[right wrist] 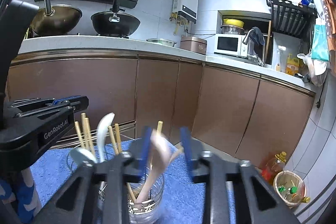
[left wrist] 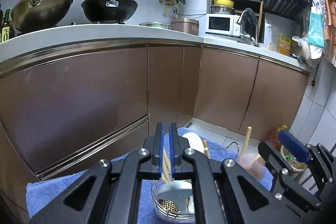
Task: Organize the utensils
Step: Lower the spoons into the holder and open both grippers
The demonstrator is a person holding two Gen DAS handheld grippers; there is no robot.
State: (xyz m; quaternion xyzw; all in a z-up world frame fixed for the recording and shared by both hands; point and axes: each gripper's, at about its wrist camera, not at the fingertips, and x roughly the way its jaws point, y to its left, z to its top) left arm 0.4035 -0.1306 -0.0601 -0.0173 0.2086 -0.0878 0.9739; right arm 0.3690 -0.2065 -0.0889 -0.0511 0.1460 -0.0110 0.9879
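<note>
My left gripper (left wrist: pixel 166 133) is nearly shut on wooden chopsticks (left wrist: pixel 167 167) that stand in a wire utensil holder (left wrist: pixel 170 203) on the blue towel (left wrist: pixel 52 186), beside a grey spoon (left wrist: pixel 174 190). My right gripper (right wrist: pixel 167 135) is open above a clear glass holder (right wrist: pixel 147 201). A blurred pink spoon (right wrist: pixel 159 152) stands in that holder between the open fingers, not gripped, with one chopstick (right wrist: pixel 159 126). The left gripper's body (right wrist: pixel 42 121) shows at the left of the right wrist view, over more chopsticks (right wrist: pixel 86 131) and a white spoon (right wrist: pixel 104 131).
Brown cabinet doors (left wrist: pixel 84 87) stand close behind the towel. A countertop above them carries two woks (left wrist: pixel 109 5), a microwave (left wrist: pixel 222 24) and a sink tap. An oil bottle (right wrist: pixel 273 165) and a small basket (right wrist: pixel 290 188) sit on the floor at the right.
</note>
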